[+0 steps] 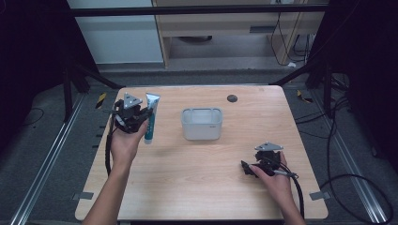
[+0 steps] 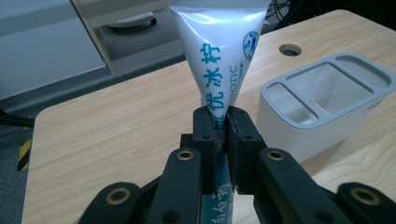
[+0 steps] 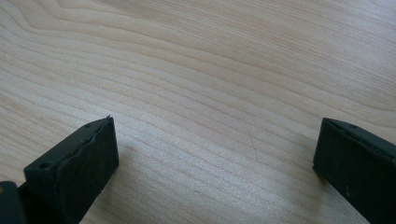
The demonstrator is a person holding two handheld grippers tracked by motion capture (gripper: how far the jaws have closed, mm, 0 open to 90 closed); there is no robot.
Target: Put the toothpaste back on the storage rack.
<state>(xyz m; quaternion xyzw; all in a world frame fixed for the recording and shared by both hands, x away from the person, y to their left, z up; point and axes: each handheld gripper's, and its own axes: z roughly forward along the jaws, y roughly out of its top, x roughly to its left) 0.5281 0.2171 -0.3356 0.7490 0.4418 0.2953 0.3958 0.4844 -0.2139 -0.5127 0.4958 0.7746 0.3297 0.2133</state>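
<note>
A white and teal toothpaste tube [image 1: 151, 117] stands almost upright at the table's left, flat crimped end up. My left gripper [image 1: 141, 117] is shut on its lower half. In the left gripper view the tube [image 2: 223, 51] rises from between the two black jaws, with blue characters printed on it, and my left gripper [image 2: 223, 135] pinches it tight. A pale grey holder [image 1: 202, 123] with several compartments sits at the table's middle, to the right of the tube; its top [image 2: 327, 88] is empty. My right gripper [image 1: 248, 168] rests low at the front right, open, over bare wood [image 3: 219, 93].
A round cable hole [image 1: 232, 98] lies in the tabletop behind the holder. The wooden table [image 1: 197, 187] has bare surface at the front middle. Cables trail on the floor at the right.
</note>
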